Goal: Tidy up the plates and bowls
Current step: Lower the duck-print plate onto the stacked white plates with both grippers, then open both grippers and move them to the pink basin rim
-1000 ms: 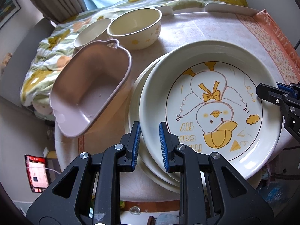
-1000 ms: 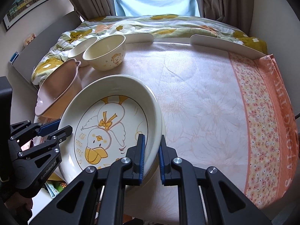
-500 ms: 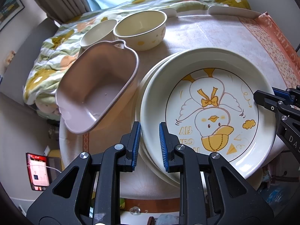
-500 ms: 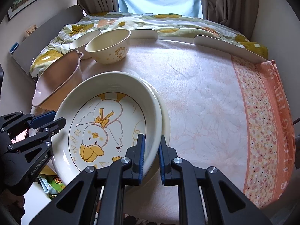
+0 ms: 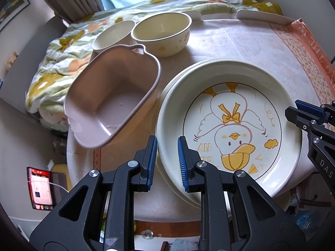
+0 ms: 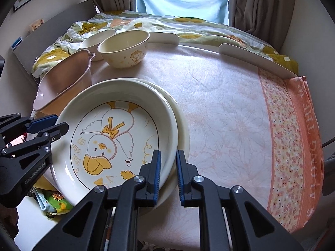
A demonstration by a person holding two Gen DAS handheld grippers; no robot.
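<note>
A cream plate with a yellow duck drawing [image 5: 230,125] [image 6: 113,138] is held at both sides. My left gripper [image 5: 166,163] is shut on its left rim, and my right gripper [image 6: 168,173] is shut on its right rim. It lies close over a plain cream plate [image 5: 167,87] [image 6: 183,129]; I cannot tell whether they touch. Each gripper also shows in the other view: the right gripper [image 5: 303,113] and the left gripper [image 6: 48,125]. A pink basin [image 5: 111,104] [image 6: 65,83] stands to the left. Behind it are a cream bowl [image 5: 161,35] [image 6: 123,50] and a smaller bowl [image 5: 113,34] [image 6: 96,39].
The round table carries a pale cloth [image 6: 230,115] with an orange flowered border [image 6: 293,136] on the right. White curved guards [image 6: 251,58] line the far edge, with a flowered quilt [image 6: 188,25] beyond. The plates overhang the table's near edge. A red-lit screen [image 5: 40,188] lies below at left.
The duck plate has levelled out and settled lower, so more of the plain plate's rim shows beside it. Both grippers kept their hold on it.
</note>
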